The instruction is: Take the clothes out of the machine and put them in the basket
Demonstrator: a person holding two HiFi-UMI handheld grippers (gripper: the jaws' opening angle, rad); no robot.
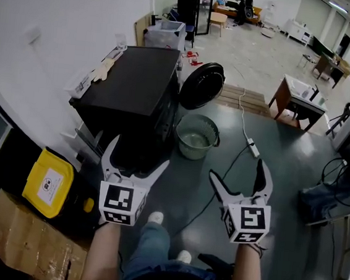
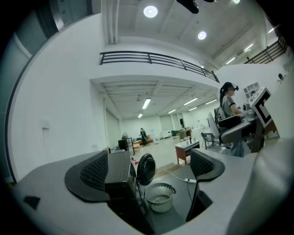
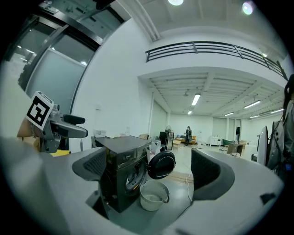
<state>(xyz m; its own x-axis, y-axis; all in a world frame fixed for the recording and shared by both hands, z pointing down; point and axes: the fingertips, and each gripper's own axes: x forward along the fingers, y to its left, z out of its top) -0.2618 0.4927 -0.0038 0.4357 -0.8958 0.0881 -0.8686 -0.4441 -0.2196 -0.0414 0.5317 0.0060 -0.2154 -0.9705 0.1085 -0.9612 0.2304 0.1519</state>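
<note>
Machine [image 1: 136, 95] by white wall [image 1: 51, 17], basket [image 1: 196, 136] beside on grey floor [image 1: 283, 172]; left gripper [image 1: 139, 151], right gripper [image 1: 237, 167] spread, empty.

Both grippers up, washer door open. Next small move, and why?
Probably step closer and lower the left gripper toward the drum opening. It and the right gripper are both open, empty and short of the washing machine. The door is swung open and the basket stands on the floor in front. Clothes inside can't be made out.
</note>
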